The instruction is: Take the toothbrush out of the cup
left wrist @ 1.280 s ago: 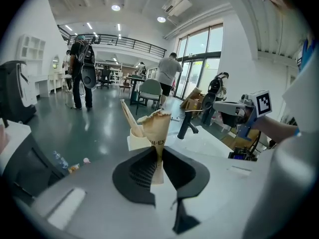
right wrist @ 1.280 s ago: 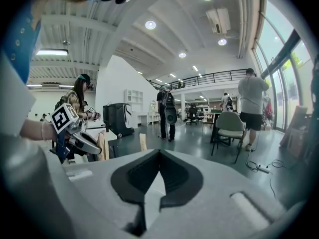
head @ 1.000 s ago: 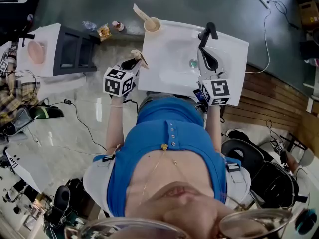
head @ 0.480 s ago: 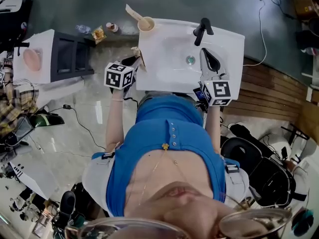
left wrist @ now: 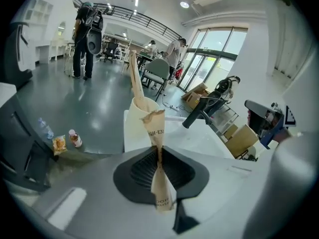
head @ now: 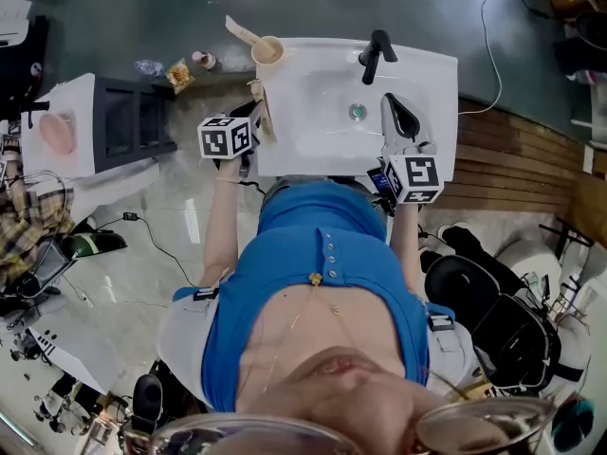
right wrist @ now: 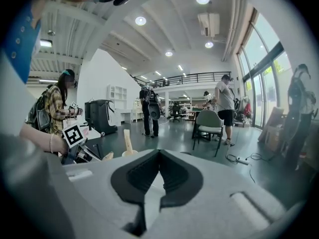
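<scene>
A tan cup stands on the far left corner of the white sink, with a tan toothbrush leaning out of it. My left gripper is at the sink's left edge, short of the cup. Its jaws are closing, pinched on a twisted paper toothbrush wrapper. In the left gripper view the cup and toothbrush rise just beyond the left gripper. My right gripper is shut and empty over the basin, right of the drain. The right gripper points level towards the cup.
A black faucet stands at the sink's back edge. A black and white cabinet is to the left, with small bottles and a snack packet on the floor behind it. Cables and black bags lie around; people stand further off.
My left gripper has sunk and come closer to the cup, still holding the wrapper. The right gripper has drifted slightly right of the drain.
</scene>
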The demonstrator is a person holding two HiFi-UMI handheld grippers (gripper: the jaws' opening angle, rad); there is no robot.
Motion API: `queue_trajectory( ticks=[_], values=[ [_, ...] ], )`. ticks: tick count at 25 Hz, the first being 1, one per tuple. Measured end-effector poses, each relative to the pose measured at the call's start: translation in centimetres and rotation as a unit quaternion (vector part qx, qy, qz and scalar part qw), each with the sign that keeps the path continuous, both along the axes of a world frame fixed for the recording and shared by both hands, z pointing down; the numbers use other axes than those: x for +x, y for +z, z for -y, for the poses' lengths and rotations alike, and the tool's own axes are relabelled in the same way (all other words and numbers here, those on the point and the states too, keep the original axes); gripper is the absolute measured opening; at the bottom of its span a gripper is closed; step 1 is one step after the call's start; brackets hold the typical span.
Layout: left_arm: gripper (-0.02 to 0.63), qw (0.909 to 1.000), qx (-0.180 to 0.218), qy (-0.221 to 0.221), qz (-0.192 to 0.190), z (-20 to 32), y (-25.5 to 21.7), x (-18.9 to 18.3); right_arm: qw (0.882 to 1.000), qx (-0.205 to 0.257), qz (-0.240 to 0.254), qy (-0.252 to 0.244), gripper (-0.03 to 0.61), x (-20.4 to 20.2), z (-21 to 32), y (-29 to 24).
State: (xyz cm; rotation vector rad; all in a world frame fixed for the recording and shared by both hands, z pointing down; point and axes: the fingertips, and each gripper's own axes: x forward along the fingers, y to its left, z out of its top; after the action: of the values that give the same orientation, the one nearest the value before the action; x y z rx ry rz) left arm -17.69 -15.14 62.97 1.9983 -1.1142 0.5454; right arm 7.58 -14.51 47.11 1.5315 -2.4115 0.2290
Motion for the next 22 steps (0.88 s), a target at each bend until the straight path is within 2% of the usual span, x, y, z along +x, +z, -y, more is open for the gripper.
queue_trajectory(
  ticks=[3,8,22],
  values=[
    [0.029,0.9998,-0.009,-0.010,-0.011,0.5,1.0,0.2,1.000,-0.002,0.000,0.009,0.002,0.6,0.1,0.2],
    [0.028,0.9997,-0.013,-0.020,-0.008,0.9,2.4,0.4,1.000,-0.006,-0.001,0.016,0.002,1.0,0.0,0.3],
    [0.043,0.9991,-0.016,-0.027,0.028,0.8,6.3,0.8,1.000,-0.008,-0.005,0.022,0.002,0.9,-0.4,0.4]
  ],
)
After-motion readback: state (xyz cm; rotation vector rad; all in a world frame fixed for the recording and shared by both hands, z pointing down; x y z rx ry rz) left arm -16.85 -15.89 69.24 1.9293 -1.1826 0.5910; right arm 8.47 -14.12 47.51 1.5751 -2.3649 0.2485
